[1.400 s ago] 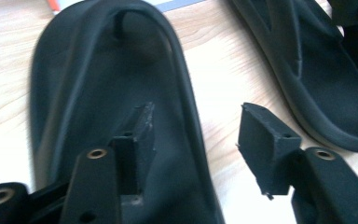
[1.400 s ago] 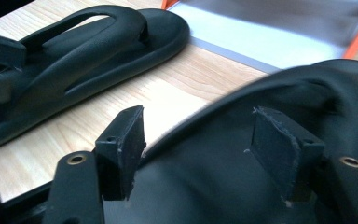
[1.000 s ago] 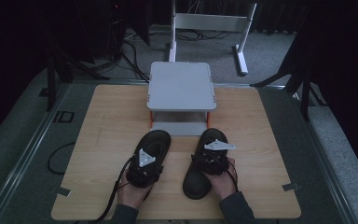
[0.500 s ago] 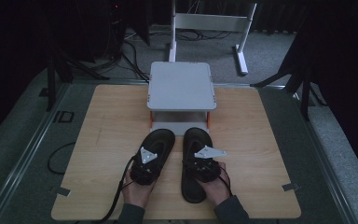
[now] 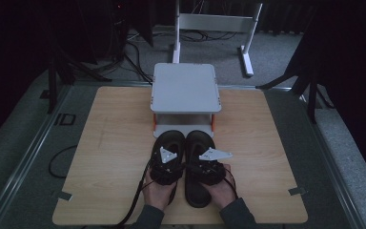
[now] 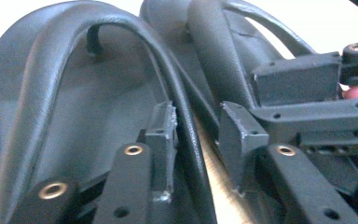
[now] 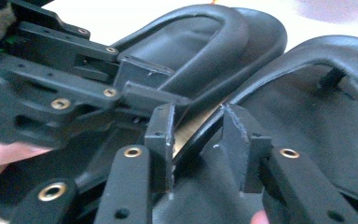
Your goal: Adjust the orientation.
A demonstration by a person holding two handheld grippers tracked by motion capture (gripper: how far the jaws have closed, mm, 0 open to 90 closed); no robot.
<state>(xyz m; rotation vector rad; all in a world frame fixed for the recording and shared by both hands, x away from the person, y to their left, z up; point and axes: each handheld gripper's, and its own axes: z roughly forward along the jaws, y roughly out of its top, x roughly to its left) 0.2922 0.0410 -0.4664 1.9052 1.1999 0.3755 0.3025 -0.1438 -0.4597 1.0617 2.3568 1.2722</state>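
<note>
Two black slip-on sandals are set side by side on the wooden tabletop, toes toward the small grey two-tier rack. The left sandal and the right sandal lie nearly touching along their inner edges, apparently so that the pair can be squared up as one unit in front of the rack.

The left gripper is straddled over the inner edge of the left sandal's strap: one pad lies inside the strap, the other outside in the gap between the sandals. Its jaws have just been opening; the strap is between them, and a visible gap on the outer side suggests that it is not clamped.

The right gripper is placed likewise over the inner edge of the right sandal. Its jaws have just been opening, with the edge between the pads; whether the pads still press cannot be told.

Each inner edge is taken, judged as the most convenient hold for nudging the sandals together.

No brand, label or legible writing is visible on the sandals or rack.
</note>
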